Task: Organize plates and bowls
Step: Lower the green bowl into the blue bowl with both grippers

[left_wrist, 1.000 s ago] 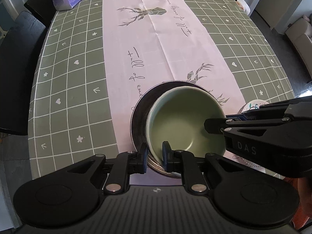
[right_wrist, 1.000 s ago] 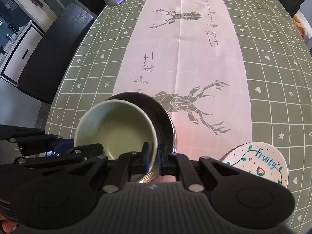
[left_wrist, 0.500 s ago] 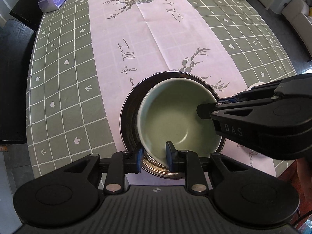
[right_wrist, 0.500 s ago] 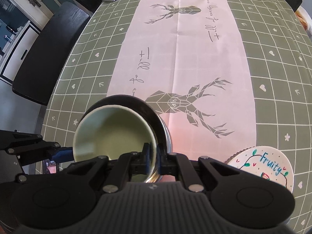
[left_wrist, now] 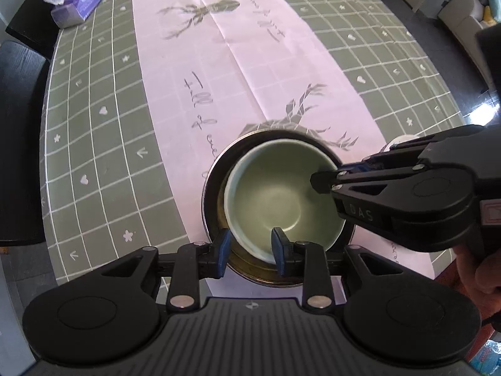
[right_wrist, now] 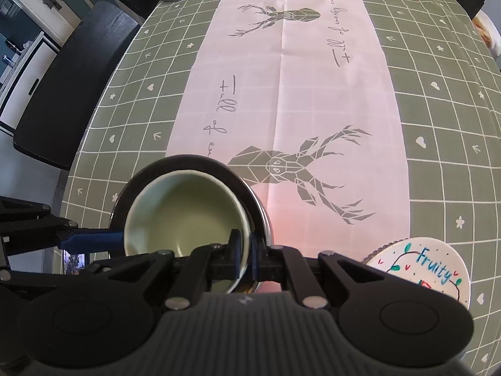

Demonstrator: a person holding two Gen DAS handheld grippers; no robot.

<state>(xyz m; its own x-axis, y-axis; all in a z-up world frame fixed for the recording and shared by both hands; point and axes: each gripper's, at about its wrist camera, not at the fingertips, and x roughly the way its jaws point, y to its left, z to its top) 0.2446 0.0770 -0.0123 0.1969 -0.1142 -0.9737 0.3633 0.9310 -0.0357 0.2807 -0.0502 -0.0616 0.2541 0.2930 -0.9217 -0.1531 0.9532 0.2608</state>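
While the jaws part: left gripper [left_wrist: 250, 247] is opening, its blue pads straddling the near rim of the green bowl [left_wrist: 281, 194] with a gap on both sides, no longer pressing it.
Right gripper: right gripper [right_wrist: 243, 250] is closed narrow on the bowl's rim, one pad inside, one outside; likely steadying the bowl as the other side lets go.
Green bowl: nested inside the dark metal bowl [left_wrist: 216, 169], sitting off-centre toward the right gripper's side and apparently a little tilted.
Reason for two-point hold, judged: rim pinches on opposite sides kept the bowl level for lowering into the larger one.
Metal bowl: stands on the pink runner [right_wrist: 313, 94], at the near end of the table [right_wrist: 454, 125].
Step, judged: stacking nearly finished; right-hand release remains.
Remaining item: white "Fruity" plate [right_wrist: 422, 266], just right of the stack, apart from it.
Far corner: purple tissue box [left_wrist: 78, 0], well apart.
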